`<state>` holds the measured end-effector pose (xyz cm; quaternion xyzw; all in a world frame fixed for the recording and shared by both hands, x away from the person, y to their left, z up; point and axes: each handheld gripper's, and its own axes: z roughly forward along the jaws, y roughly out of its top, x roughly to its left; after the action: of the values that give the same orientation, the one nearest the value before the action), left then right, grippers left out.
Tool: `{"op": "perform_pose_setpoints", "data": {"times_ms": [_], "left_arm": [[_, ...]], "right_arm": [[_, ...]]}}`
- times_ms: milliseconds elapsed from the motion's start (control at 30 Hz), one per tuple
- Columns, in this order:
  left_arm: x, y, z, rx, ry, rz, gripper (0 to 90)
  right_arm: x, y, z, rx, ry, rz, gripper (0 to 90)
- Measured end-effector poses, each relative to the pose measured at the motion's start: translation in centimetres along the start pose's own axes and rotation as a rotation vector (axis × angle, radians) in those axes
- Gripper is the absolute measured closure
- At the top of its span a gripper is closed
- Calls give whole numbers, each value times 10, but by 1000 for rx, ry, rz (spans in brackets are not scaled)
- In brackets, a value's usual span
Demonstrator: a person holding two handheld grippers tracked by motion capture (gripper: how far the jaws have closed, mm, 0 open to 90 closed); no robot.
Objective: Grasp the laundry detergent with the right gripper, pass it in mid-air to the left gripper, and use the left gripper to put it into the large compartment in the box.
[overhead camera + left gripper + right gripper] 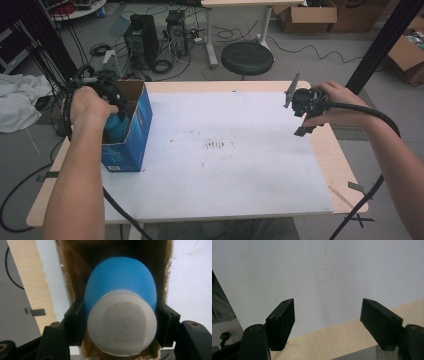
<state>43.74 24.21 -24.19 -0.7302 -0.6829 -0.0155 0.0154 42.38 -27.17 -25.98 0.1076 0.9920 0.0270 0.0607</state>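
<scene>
Pale wooden table [345, 165], top mostly covered by large white sheet [235, 170], scuffed with dark marks near centre. Open blue cardboard box [131, 131] stands upright on sheet's left edge.

Even, soft overhead room light, no hard shadows; the white table sheet [235, 150] reads bright but not blown out, with a cool bluish cast. Only faint shadow under the blue box [131, 135] and the forearms. Room edges go dark at the upper left, mild wide-angle bend at the corners. High view slightly soft, low resolution. Left gripper view: the blue bottle [121, 285] and its white cap [122, 327] sit very close and blurred, the box interior dim and brown. Right gripper view: black jaws soft and underexposed, detail lost; sheet behind evenly lit, flat grey-white, no glare.
</scene>
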Motion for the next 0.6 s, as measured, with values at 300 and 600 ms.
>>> {"op": "perform_pose_setpoints", "data": {"times_ms": [300,600], "left_arm": [[1,-1,15,20,-2,-3,387],[1,-2,24,29,7,-3,387]], "right_arm": [[0,-3,2,-4,4,7,280],[1,-3,2,-4,4,7,280]]}}
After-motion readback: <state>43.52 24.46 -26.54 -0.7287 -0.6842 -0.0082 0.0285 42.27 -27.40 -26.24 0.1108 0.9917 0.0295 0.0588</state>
